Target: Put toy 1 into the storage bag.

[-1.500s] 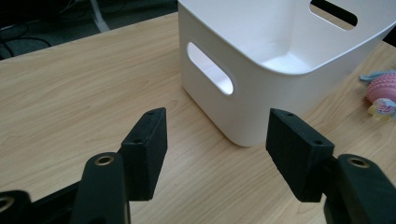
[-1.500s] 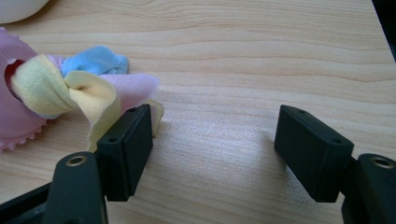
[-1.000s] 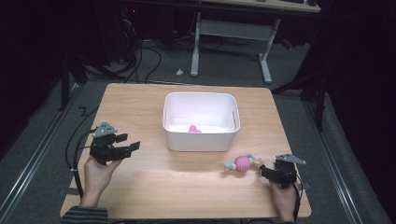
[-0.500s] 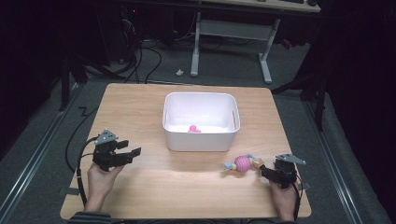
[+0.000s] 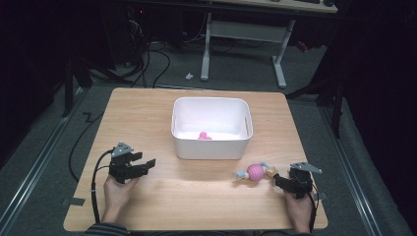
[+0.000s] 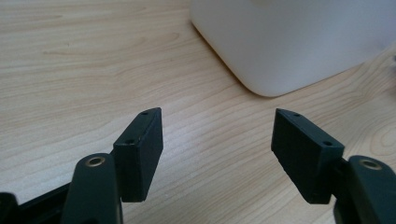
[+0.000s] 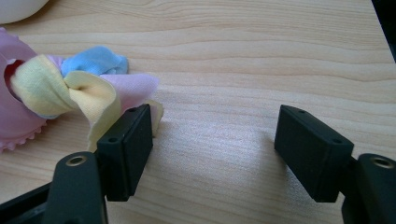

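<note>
Left gripper has slid toward the near table edge since the earlier frames and turned a bit; it now sits left of the bin, off its near-left corner. Right gripper, toy and bin haven't moved.

Bin: white, open top, standing near the middle of the table, slightly toward the far side. I see one small pink item on its floor, close to the near wall. Can't tell what it is.

Toy: pink ball-shaped body with blue, yellow and pale cloth tails, lying on the table just off the bin's near-right corner, not touching the bin.

Left jaws: spread wide, nothing between them. In my left gripper view they point at bare wood with the bin's rounded corner ahead and to the right.

Right jaws: also spread wide, nothing pinched. In my right gripper view the toy's cloth tail lies against the outside of one jaw, bare wood in the gap. From the high view this gripper sits just right of the toy, on the side away from the bin.

Both hands rest near the table's near edge, well apart, bin between and beyond them.
</note>
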